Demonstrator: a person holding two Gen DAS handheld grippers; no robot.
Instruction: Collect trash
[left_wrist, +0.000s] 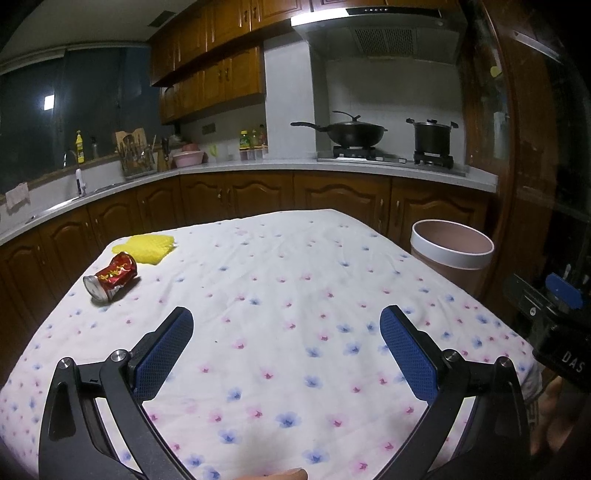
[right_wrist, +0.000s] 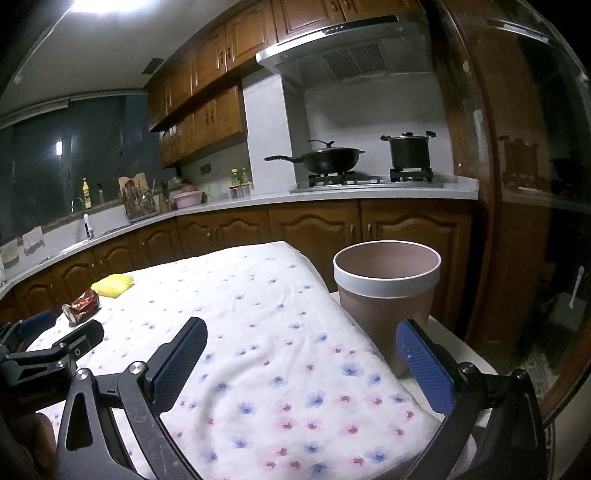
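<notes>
Far left on the tabletop (left_wrist: 295, 280), near the back-left corner, the crushed red can (left_wrist: 110, 281) is lying on its side, w/ its silver end facing the near-left edge and its long axis running from front-left to back-right. Just behind it, nearly touching, the yellow cloth (left_wrist: 147, 248) is sitting flat; whether that counts as trash I can't say.

Both tools are hanging over the near edge w/ pads spread wide and nothing between them. The left tool (left_wrist: 286, 354) is pointing across the middle of the flowered cover, so the can is lying ahead and well to its left. The right tool (right_wrist: 301, 363) is sitting over the right side, w/ the can much farther off across the whole cover. So the left one looks nearer and better placed for the pick.

Off the right edge, the pink bin (left_wrist: 451, 247) w/ white rim is standing upright, mouth open, rim about level w/ the cover; from the right wrist view it's sitting just beside that tool.

Room: the cover btwn the left tool and can is bare, so the path is open. Likely snags: the can is close to the left edge and could roll or get nudged off, and the cloth behind is leaving little slack on that side. A grip across the can's short width, approached from the near-right, seems best.
</notes>
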